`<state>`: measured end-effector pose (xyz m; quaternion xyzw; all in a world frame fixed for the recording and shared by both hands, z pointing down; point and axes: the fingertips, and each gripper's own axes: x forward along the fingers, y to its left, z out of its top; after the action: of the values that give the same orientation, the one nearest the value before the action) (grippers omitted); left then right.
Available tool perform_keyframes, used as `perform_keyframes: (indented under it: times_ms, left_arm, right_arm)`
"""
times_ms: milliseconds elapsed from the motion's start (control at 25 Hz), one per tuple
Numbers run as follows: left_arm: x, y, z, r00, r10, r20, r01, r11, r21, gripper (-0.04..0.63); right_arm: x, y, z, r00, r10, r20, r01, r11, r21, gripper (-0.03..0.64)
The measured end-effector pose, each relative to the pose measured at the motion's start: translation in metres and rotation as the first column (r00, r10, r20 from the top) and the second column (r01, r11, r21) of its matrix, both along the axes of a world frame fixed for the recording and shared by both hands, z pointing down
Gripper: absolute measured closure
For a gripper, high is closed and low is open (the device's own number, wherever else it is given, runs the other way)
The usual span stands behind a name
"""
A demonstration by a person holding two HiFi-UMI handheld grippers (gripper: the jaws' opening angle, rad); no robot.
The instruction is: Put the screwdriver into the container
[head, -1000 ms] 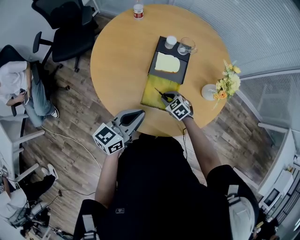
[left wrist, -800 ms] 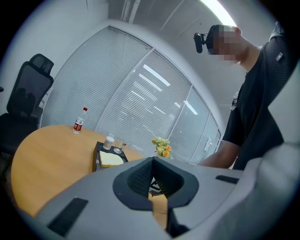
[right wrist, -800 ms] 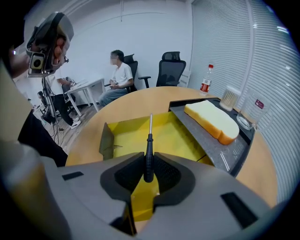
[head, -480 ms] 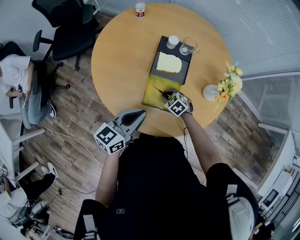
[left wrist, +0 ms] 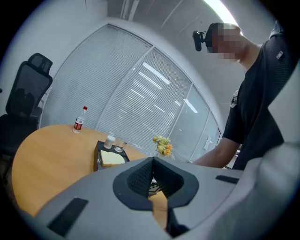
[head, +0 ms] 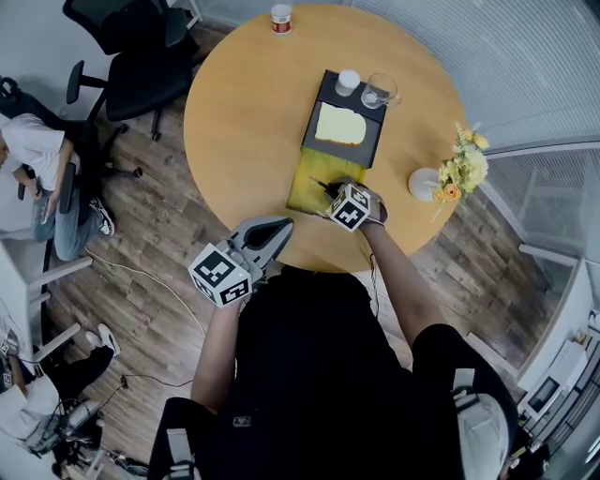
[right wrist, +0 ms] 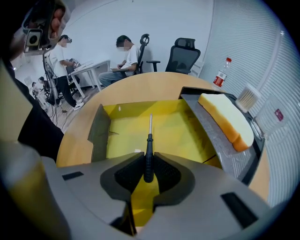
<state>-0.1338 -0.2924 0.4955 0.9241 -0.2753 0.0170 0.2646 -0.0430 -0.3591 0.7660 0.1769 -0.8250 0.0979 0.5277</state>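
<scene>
A black-handled screwdriver (right wrist: 148, 152) with a thin metal shaft is clamped between the jaws of my right gripper (right wrist: 148, 172), pointing forward over the yellow container (right wrist: 140, 129). In the head view the right gripper (head: 339, 194) hovers at the near end of the yellow container (head: 306, 185) on the round wooden table (head: 244, 112); the screwdriver (head: 325, 187) pokes out ahead of it. My left gripper (head: 274, 230) is held off the table's near edge, jaws together and holding nothing; the left gripper view shows its fingers (left wrist: 153, 176) closed.
A black tray (head: 323, 94) with a pale yellow sponge (head: 339, 125), a small jar and a glass lies just beyond the container. A flower vase (head: 427, 183) stands at the right, a bottle (head: 279, 17) at the far edge. Office chairs and seated people are at the left.
My right gripper has moved slightly forward and left over the yellow container with the screwdriver still held. The left gripper has stayed put.
</scene>
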Motion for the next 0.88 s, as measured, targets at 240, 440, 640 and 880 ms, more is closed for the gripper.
perform_keyframes:
  times_ms: [240, 440, 640, 880]
  left_arm:
    - [0.002, 0.003, 0.000, 1.000, 0.010, -0.001, -0.010, 1.000, 0.002, 0.591]
    - [0.003, 0.003, 0.002, 1.000, 0.008, -0.005, -0.008, 1.000, -0.001, 0.591]
    - [0.004, 0.005, 0.001, 1.000, 0.010, -0.002, -0.010, 1.000, 0.002, 0.591]
    - [0.004, 0.004, 0.000, 1.000, 0.008, -0.003, -0.008, 1.000, 0.009, 0.591]
  right_arm:
    - [0.002, -0.002, 0.008, 0.997, 0.025, -0.069, -0.028, 0.999, -0.044, 0.558]
    - [0.002, -0.005, 0.015, 0.994, 0.023, -0.103, -0.035, 0.993, -0.116, 0.558]
    - [0.002, -0.008, 0.014, 0.994, 0.047, -0.095, -0.061, 0.985, -0.160, 0.558]
    - [0.001, -0.007, 0.014, 0.996, 0.032, -0.089, -0.046, 0.987, -0.157, 0.557]
